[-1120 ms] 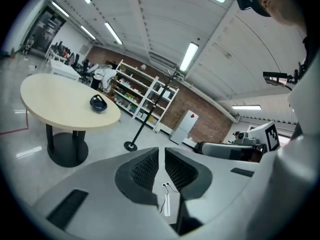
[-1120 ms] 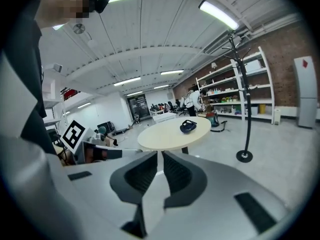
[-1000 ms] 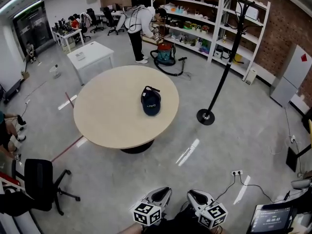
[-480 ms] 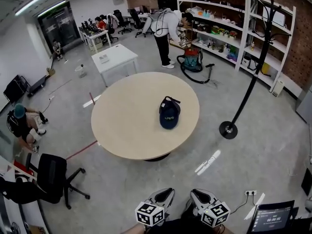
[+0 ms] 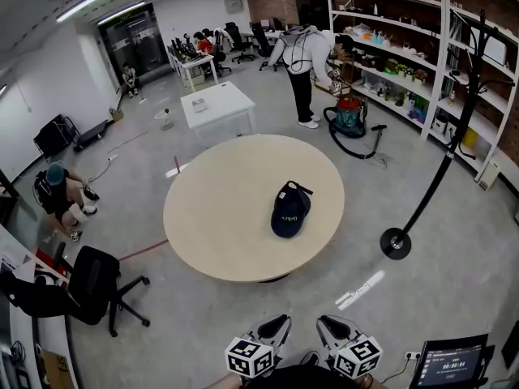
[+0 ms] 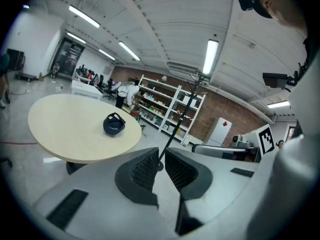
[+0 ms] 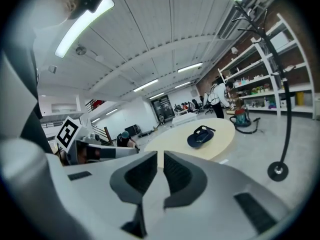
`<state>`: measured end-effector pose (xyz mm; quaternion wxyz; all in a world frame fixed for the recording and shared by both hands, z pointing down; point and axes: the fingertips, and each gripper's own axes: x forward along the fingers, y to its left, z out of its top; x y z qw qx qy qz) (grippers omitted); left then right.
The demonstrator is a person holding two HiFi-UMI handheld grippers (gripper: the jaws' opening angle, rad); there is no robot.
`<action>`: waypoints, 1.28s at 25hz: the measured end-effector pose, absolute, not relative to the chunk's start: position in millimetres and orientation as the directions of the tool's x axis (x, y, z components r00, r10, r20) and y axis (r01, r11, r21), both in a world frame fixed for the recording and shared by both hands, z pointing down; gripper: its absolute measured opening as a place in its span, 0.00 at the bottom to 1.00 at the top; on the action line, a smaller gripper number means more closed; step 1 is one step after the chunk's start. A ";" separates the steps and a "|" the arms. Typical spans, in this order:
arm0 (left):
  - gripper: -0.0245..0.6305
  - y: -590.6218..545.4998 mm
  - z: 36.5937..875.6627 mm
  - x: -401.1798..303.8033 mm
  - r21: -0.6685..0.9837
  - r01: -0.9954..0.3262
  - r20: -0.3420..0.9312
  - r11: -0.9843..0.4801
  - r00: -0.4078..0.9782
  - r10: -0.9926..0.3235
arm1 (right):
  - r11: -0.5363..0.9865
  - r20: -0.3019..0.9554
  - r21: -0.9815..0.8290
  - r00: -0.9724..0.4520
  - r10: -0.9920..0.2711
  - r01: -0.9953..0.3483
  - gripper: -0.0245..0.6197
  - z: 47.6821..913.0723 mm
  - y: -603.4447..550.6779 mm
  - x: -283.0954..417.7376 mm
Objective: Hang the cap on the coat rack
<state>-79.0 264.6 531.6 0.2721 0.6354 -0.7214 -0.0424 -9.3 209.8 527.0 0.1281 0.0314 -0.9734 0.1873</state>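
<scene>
A dark blue cap (image 5: 290,209) lies on the round beige table (image 5: 219,217), right of its middle. The black coat rack (image 5: 443,156) stands on the floor to the table's right, bare hooks at its top. Both grippers sit at the bottom edge of the head view, well short of the table. My left gripper (image 5: 274,325) and right gripper (image 5: 328,327) are shut with nothing between their jaws. The left gripper view shows the gripper (image 6: 161,157), the cap (image 6: 114,124) and the rack (image 6: 182,111) beyond. The right gripper view shows the gripper (image 7: 160,159), the cap (image 7: 200,136) and the rack (image 7: 287,104).
A person (image 5: 304,51) bends at the white shelves (image 5: 389,47), a vacuum cleaner (image 5: 350,116) beside them. A white square table (image 5: 217,104) stands behind the round one. A black office chair (image 5: 93,278) and a crouching person (image 5: 58,194) are at left. A screen (image 5: 450,365) sits lower right.
The whole head view has swung: table and cap shifted right and down, and the coat rack moved toward the right edge. Both grippers stay shut at the bottom edge.
</scene>
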 end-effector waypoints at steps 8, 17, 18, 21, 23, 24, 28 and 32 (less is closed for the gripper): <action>0.10 236.8 533.9 -71.2 0.388 -0.894 0.360 0.226 -0.079 -0.930 | 0.913 0.258 -0.399 -0.966 0.030 -0.079 0.10 539.0 174.2 -6.0; 0.10 227.2 547.7 -91.7 0.414 -0.863 0.388 0.290 -0.121 -0.914 | 0.904 0.278 -0.425 -0.957 0.081 -0.047 0.10 553.5 159.8 -26.6; 0.10 223.5 549.7 -94.6 0.415 -0.863 0.387 0.287 -0.118 -0.914 | 0.904 0.283 -0.425 -0.956 0.078 -0.052 0.10 555.8 156.1 -29.1; 0.10 207.8 554.9 -108.3 0.424 -0.864 0.380 0.273 -0.104 -0.919 | 0.905 0.295 -0.419 -0.953 0.061 -0.072 0.10 561.1 141.9 -40.8; 0.10 193.6 556.1 -120.9 0.431 -0.866 0.372 0.254 -0.086 -0.924 | 0.909 0.302 -0.408 -0.952 0.044 -0.088 0.10 560.8 130.7 -52.2; 0.10 186.3 555.4 -127.2 0.432 -0.869 0.367 0.242 -0.075 -0.927 | 0.910 0.305 -0.403 -0.952 0.033 -0.098 0.10 559.8 124.9 -58.0; 0.10 159.8 552.1 -153.9 0.443 -0.875 0.349 0.193 -0.030 -0.937 | 0.910 0.320 -0.391 -0.947 -0.009 -0.141 0.10 558.9 102.3 -83.2; 0.10 143.1 554.5 -196.0 0.459 -0.868 0.353 0.189 -0.018 -0.936 | 0.903 0.342 -0.396 -0.939 -0.023 -0.166 0.10 563.2 85.9 -120.1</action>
